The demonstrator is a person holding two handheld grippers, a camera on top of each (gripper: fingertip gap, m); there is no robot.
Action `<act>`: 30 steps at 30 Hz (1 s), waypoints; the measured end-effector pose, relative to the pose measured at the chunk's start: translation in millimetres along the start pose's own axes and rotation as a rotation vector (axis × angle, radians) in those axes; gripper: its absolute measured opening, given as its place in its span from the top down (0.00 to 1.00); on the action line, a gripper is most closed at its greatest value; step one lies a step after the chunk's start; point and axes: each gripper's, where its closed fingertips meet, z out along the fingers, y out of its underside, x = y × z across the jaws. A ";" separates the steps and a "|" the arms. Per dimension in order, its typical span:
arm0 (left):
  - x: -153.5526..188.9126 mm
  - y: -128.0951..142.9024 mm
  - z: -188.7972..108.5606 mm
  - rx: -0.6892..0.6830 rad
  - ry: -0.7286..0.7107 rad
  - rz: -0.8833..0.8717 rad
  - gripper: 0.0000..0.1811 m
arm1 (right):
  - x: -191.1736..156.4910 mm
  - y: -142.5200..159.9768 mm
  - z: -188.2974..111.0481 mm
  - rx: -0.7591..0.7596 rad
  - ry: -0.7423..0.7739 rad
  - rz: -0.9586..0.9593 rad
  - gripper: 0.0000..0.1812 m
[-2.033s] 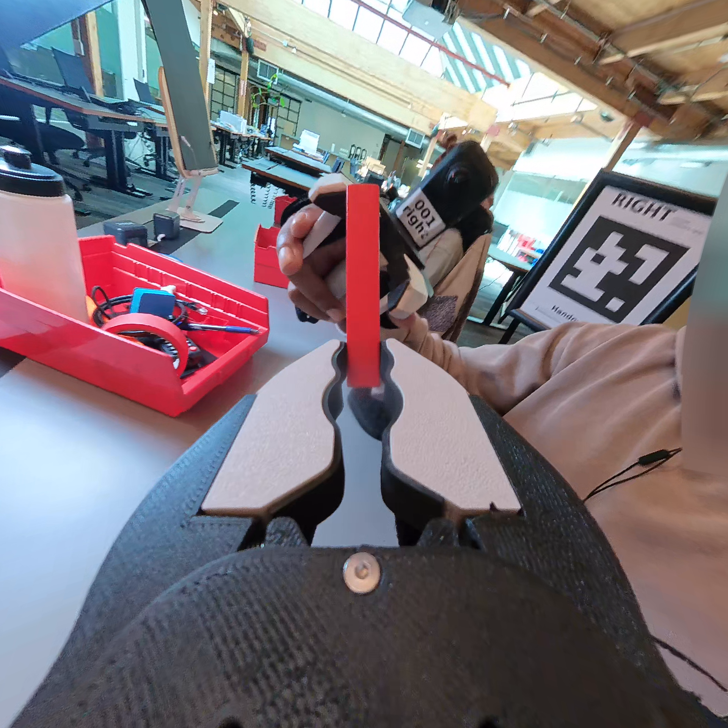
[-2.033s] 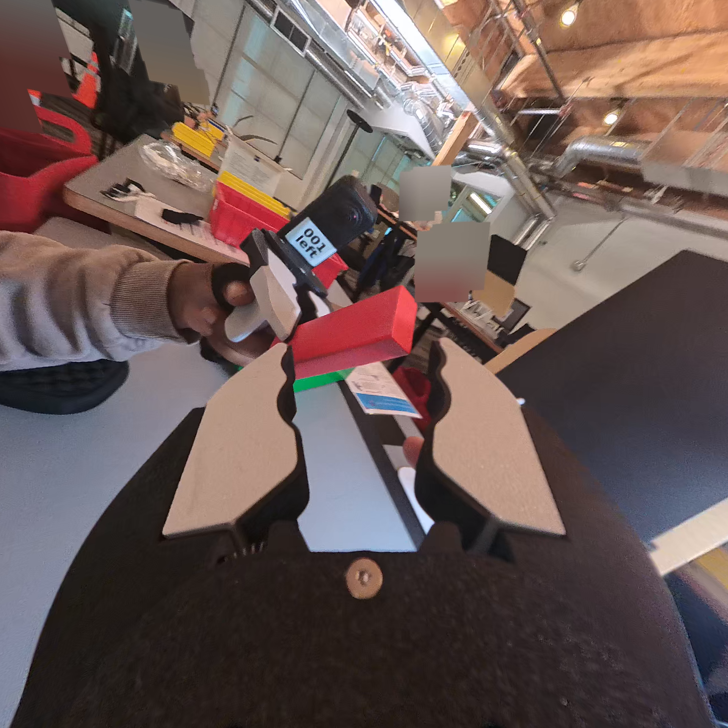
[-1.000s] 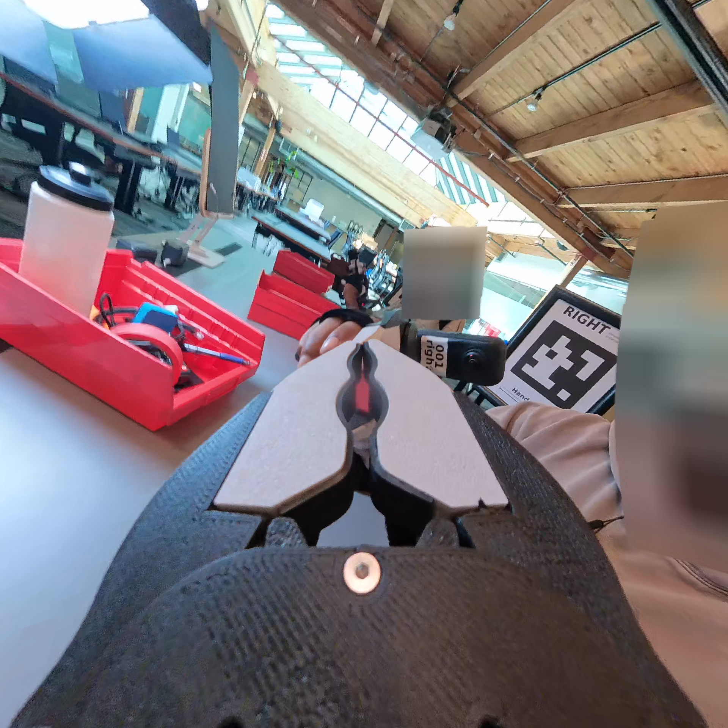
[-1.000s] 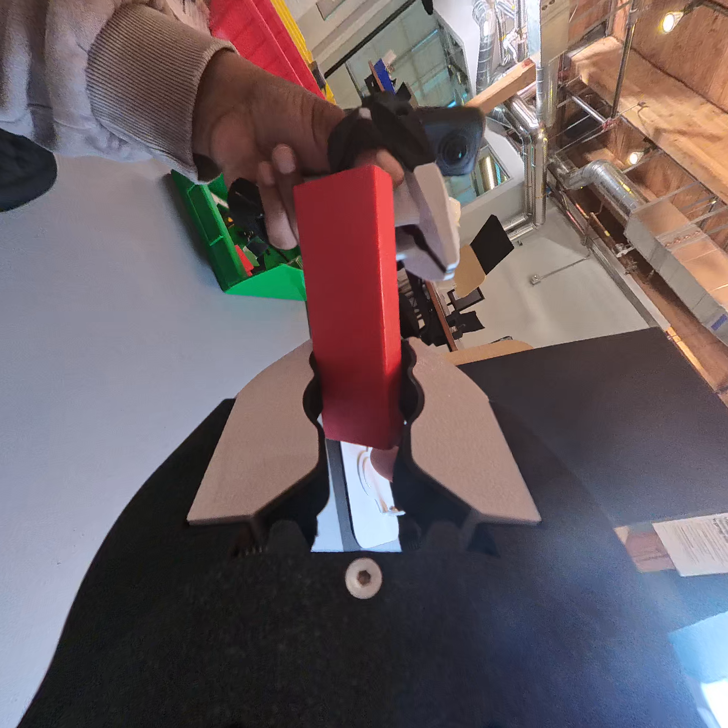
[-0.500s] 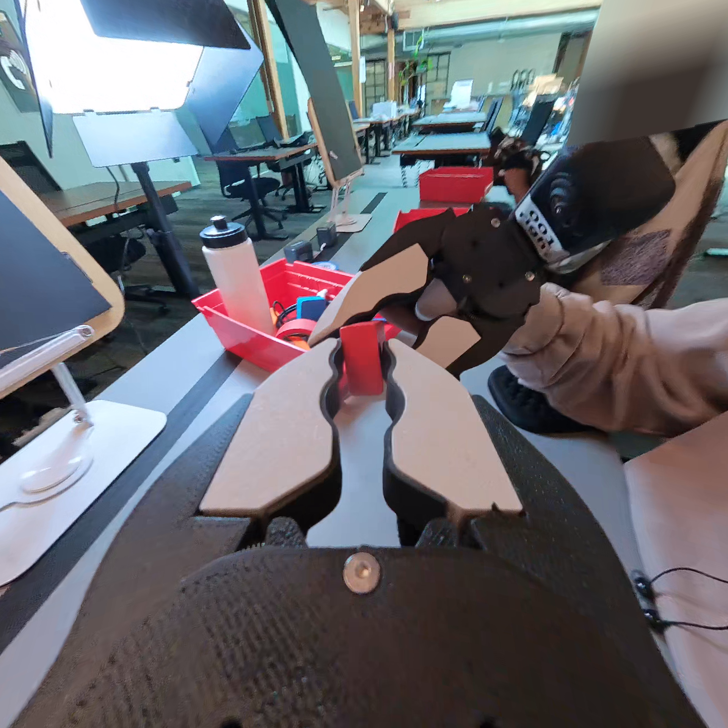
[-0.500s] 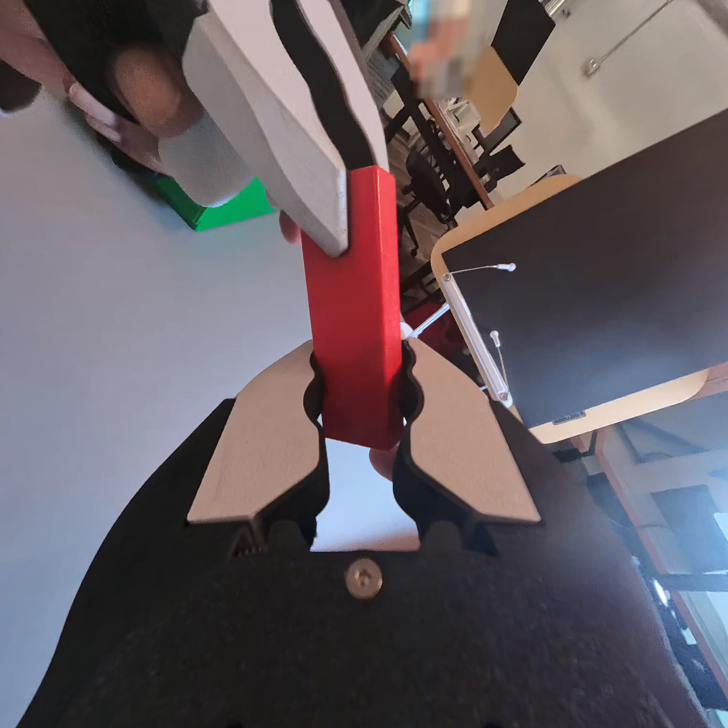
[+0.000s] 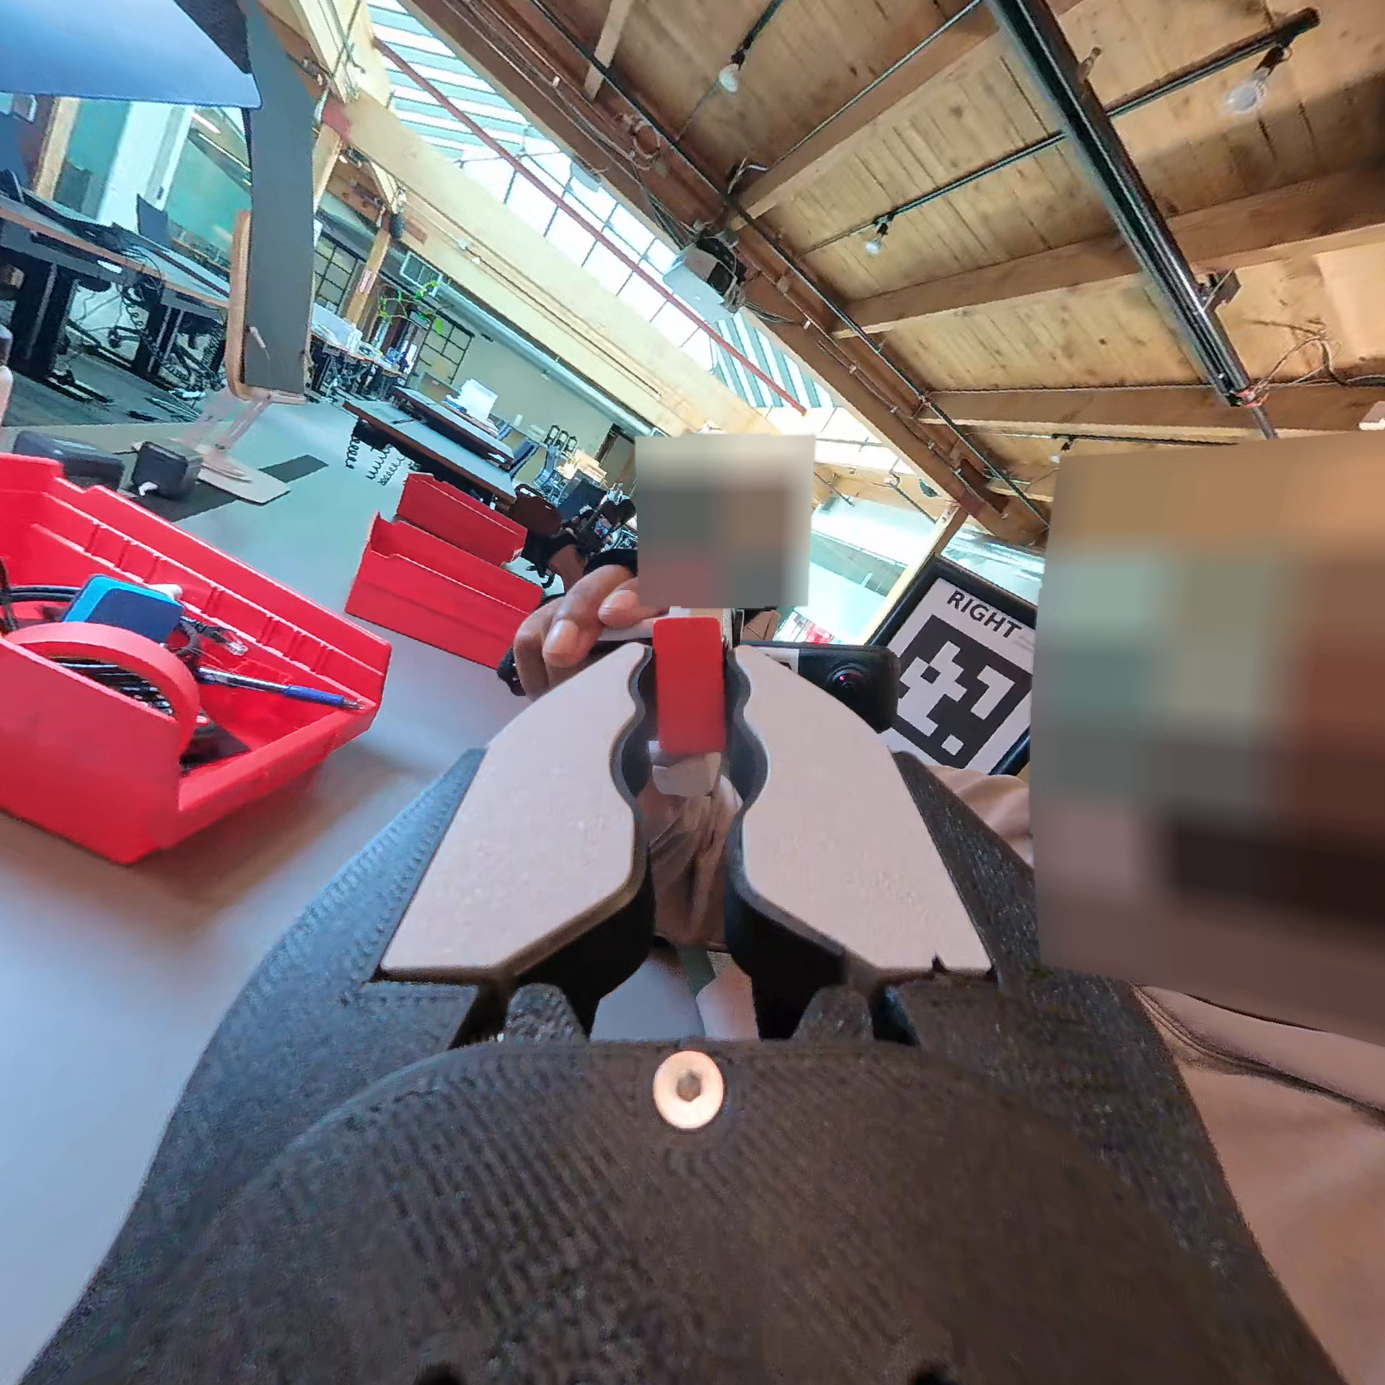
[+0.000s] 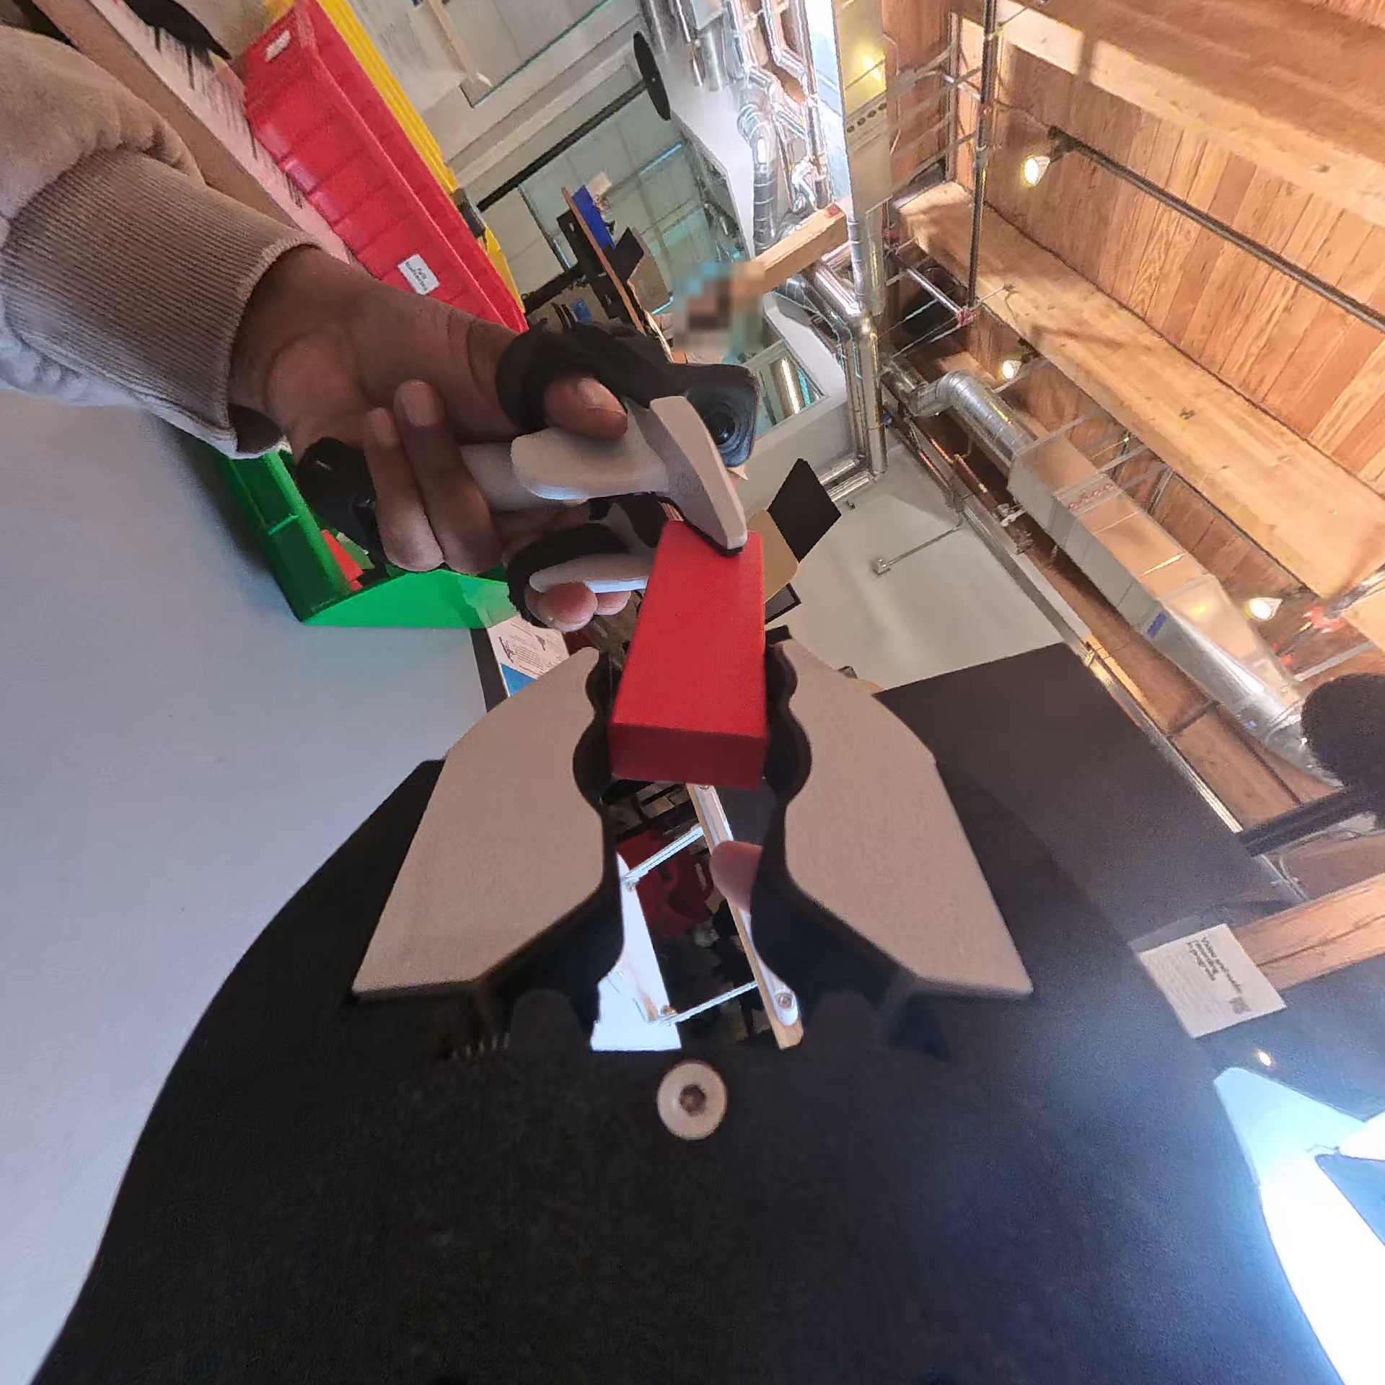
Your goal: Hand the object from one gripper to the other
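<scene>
Between the two grippers, above the grey table (image 7: 112, 974), a red block (image 8: 693, 659) is held at both ends. It is a long, flat bar, and its long axis runs from one gripper to the other: in the right wrist view it points away from the camera and tilts slightly right, its near end face toward the lens. The right gripper (image 8: 691, 719) has its jaws closed on that near end, both pale pads touching the block's sides. The far end is pinched by the left gripper (image 8: 701, 539), carried by a hand (image 8: 390, 420) in a beige sleeve. From the left wrist view the block (image 7: 688, 693) appears end-on and upright, clamped narrowly at the tips of the left gripper (image 7: 688, 689), with the other hand (image 7: 566, 637) just behind it. On the table to the left stands a red bin (image 7: 247, 764) containing a roll of red tape (image 7: 112, 667), a blue box (image 7: 124, 608), black cables and a blue pen (image 7: 292, 691). Farther back sit two more red bins (image 7: 435, 584), one behind the other; what they hold cannot be seen. A green bin (image 8: 360, 592) lies behind the left hand in the right wrist view, its contents unclear.
</scene>
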 end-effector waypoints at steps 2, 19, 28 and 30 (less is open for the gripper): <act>4.2 -4.6 0.6 0.029 -0.008 0.035 0.91 | 3.6 -2.8 1.1 0.005 0.031 0.021 0.79; 6.0 -2.5 24.3 0.161 -0.116 0.207 0.90 | 20.4 -5.6 5.1 0.009 0.527 0.040 0.79; 1.3 14.3 -7.8 -0.223 -0.193 0.223 0.91 | -8.5 -3.2 7.6 0.048 0.008 0.012 0.61; -0.9 29.5 -15.2 -0.346 -0.198 0.216 0.91 | -13.9 -4.9 3.2 0.036 -0.076 0.005 0.53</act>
